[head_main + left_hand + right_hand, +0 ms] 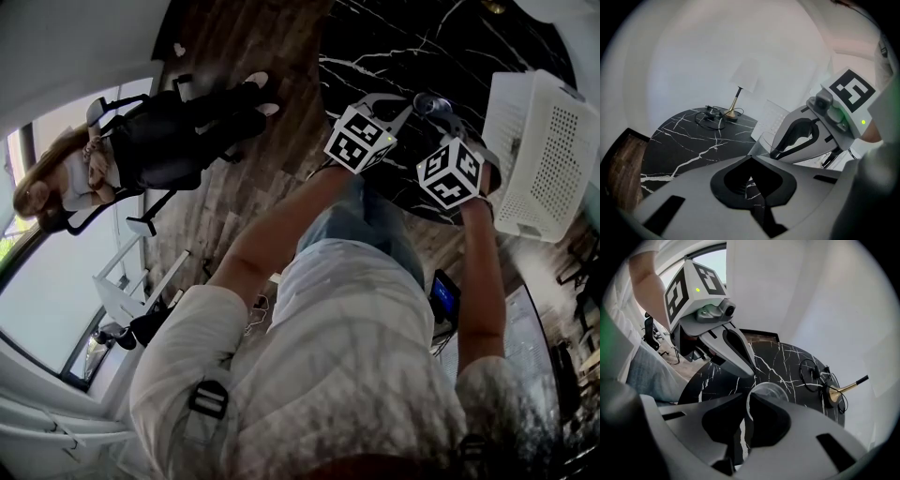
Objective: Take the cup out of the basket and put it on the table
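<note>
I have the clear round cup [769, 391] out of the white perforated plastic basket [539, 141], its rim clamped in my right gripper [749, 401] over the near edge of the black marble worktop [783, 362]; my left gripper [750, 161] is closed and empty, so only the set-down remains.

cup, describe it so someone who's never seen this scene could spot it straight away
Find the round black marble table with white veins. Over it, the right gripper has its jaws closed on the cup. It is the only see-through thing here, a small clear tumbler with a round rim, unlike the white perforated basket and brass lamp.
</note>
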